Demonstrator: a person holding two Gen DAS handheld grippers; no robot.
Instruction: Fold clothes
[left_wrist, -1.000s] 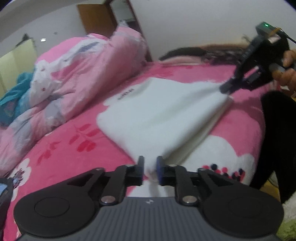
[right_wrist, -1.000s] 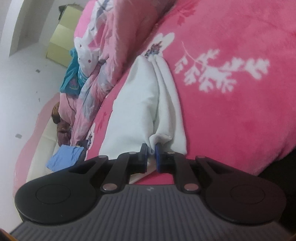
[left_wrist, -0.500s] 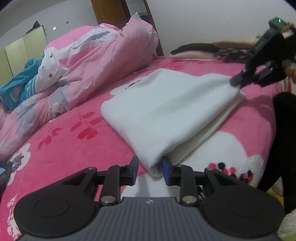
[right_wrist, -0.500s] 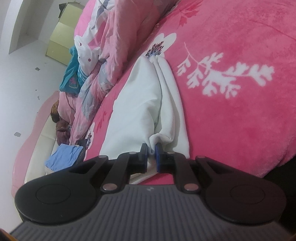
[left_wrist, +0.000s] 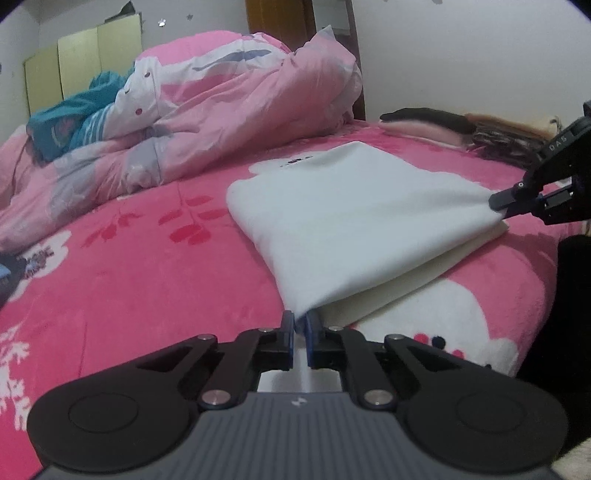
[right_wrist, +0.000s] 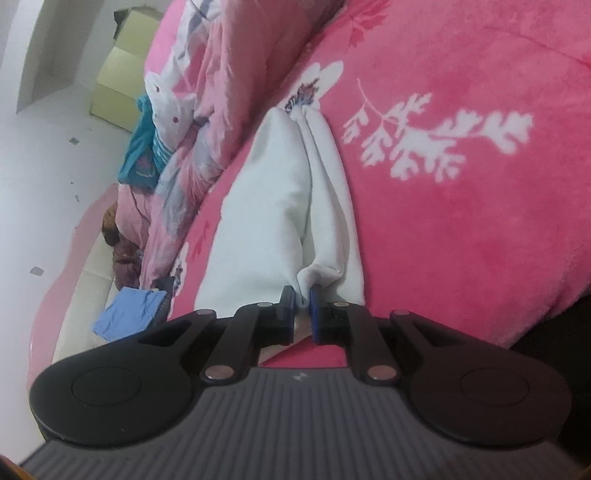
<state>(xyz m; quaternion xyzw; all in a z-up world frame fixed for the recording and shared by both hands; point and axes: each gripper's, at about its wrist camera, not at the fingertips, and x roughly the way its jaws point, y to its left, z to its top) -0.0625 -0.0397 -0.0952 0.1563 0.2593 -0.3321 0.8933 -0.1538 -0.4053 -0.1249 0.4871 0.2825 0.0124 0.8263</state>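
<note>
White garment: laid flat on pink floral blanket covering the bed, doubled over so that an upper layer rests on a lower cream layer visible along the near edge. Small dark print visible near the far end.

Left gripper: clamped on the near corner of the upper layer, cloth pinched between the blue pads. Right gripper: closed on a bunched corner at the opposite end of the same near edge; also visible from the left wrist view at far right, biting the cloth tip. Upper layer drawn taut between the two corners and raised slightly off the lower layer.

Step in hand, as judged: a fold with both corners held. Not settled by this scene alone: corners just brought over and about to be set down, or just picked up for a further fold.

Requirements for whichever move applies: equal tension at both corners, both grippers travelling level and together, edges matched to the layer below before release.

Nearby, clear of the work: crumpled pink quilt, teal clothing behind it, folded blue cloth at the bedside
</note>
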